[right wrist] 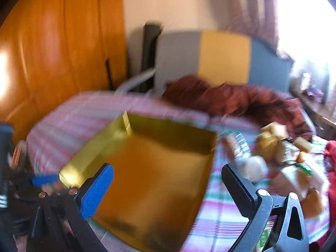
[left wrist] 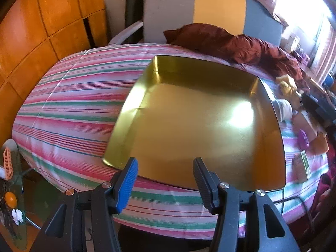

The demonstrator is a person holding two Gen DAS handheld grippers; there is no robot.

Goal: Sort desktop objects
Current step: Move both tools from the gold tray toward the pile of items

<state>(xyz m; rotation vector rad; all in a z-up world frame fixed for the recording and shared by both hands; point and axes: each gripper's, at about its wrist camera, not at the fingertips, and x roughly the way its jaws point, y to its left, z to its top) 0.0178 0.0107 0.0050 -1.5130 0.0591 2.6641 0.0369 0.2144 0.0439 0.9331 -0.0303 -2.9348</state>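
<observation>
Your left gripper (left wrist: 164, 180) hangs over the near edge of the gold tray (left wrist: 130, 113), jaws partly apart with nothing between them. Your right gripper (right wrist: 168, 187) stands as wide as it goes, also empty, over the tray's near half. The tray lies on the striped cloth (left wrist: 69, 113) and has nothing in it. The things to sort sit in a pile (right wrist: 279, 153) at about 3 o'clock from the tray, just beside its right wall.

What could go wrong: the right view is smeared by motion, so if you swing fast toward the pile you may strike the tray wall or knock the pieces across the cloth. The tray looks light and slick; a nudge from either finger could slide it. The pile is crowded, so wide jaws may catch two things at once.

Count: one tray, two grippers. In the pile, several tan blocks, a clear wrapped piece (right wrist: 239, 145) and a green-marked carton (left wrist: 302, 163); the blur stops an exact count.
</observation>
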